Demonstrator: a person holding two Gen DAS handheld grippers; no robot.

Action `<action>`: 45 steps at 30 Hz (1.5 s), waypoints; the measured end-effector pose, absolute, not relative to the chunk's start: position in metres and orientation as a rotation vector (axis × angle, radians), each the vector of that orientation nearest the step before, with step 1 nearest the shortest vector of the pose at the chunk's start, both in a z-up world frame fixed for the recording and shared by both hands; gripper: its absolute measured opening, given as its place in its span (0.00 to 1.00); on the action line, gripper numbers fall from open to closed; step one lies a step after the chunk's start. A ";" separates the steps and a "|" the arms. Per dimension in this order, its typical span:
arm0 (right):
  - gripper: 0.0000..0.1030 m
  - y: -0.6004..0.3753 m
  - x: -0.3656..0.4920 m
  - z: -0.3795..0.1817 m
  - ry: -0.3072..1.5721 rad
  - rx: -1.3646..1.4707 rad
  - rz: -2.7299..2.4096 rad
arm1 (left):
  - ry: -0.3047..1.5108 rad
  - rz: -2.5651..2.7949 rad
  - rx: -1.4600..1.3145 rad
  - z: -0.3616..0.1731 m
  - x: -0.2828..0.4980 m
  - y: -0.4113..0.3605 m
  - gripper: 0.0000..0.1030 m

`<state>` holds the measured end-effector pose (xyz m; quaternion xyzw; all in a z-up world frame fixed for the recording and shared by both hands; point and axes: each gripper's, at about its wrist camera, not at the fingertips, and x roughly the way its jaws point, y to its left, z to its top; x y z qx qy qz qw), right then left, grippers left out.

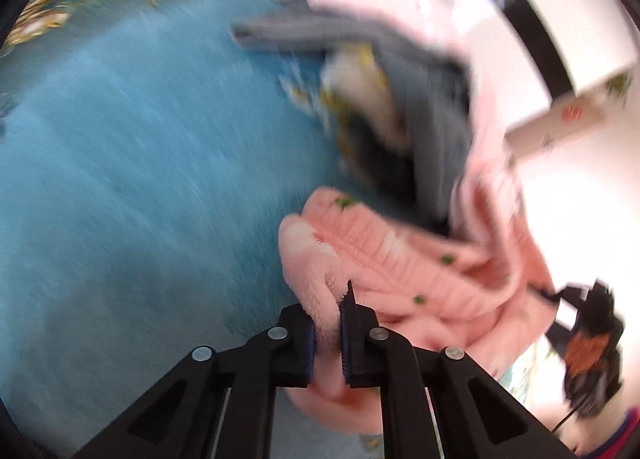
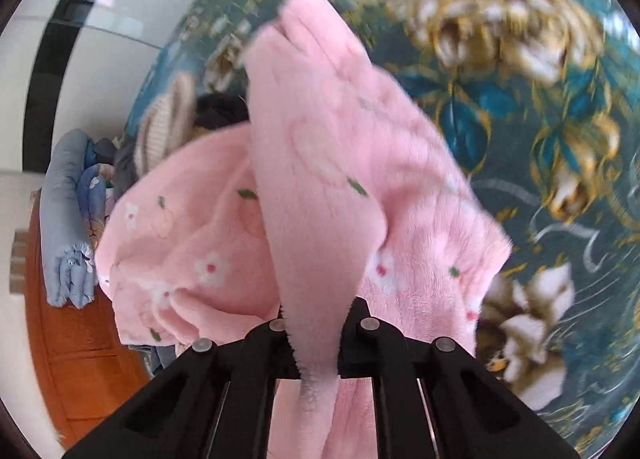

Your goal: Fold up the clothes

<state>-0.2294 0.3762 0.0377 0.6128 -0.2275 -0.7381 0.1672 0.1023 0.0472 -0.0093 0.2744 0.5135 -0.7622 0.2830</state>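
A fold of the pink fleece garment point(image 1: 384, 259) is pinched between the pads of the left gripper point(image 1: 328, 323), the rest bunched ahead and to the right of it over the teal bedspread point(image 1: 120, 139). Only in this view is the right gripper point(image 1: 592, 359) seen, blurred, at the garment's far right edge. In the right wrist view, a raised flap of the garment point(image 2: 320, 179) is clamped in the right gripper point(image 2: 318, 323); white flowers are printed on it. Only here are folded blue bedding point(image 2: 66, 219) and an orange wooden cabinet point(image 2: 80, 359) shown, left of the claw.
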 end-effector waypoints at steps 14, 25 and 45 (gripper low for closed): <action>0.06 0.450 -0.070 -0.043 -0.178 2.131 -1.840 | 1.341 -1.783 0.231 0.016 0.235 0.037 0.09; 0.34 0.397 -0.082 0.023 0.107 1.760 -1.864 | 1.371 -1.664 0.261 0.006 0.255 0.033 0.09; 0.41 0.322 -0.202 -0.050 0.436 1.787 -2.114 | 1.381 -1.601 0.386 -0.011 0.242 0.029 0.10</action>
